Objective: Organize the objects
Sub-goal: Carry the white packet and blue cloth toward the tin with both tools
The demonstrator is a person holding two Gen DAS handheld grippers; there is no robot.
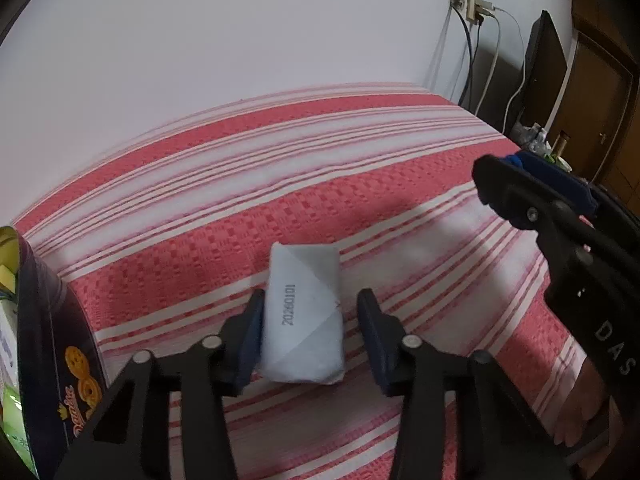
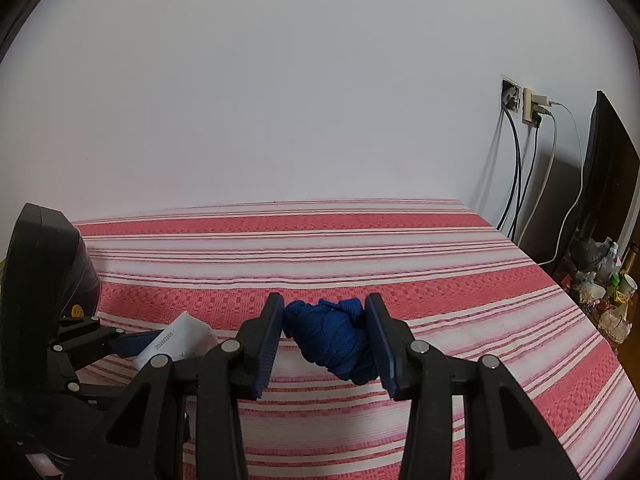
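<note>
Straddling the white packet (image 1: 303,314) lying on the striped bedspread (image 1: 360,152), the left gripper (image 1: 310,338) stands open with a gap at one side, needing to close before lifting, while the right gripper (image 2: 324,338) clamps a blue cloth bundle (image 2: 332,338).

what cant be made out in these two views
- Cookie tin: left wrist view, cut off by the left edge, contents unclear.
- White packet: right wrist view, near end hidden behind the right gripper.
- Blue bundle: what it is.
- Clutter beside the bed: too small.
</note>
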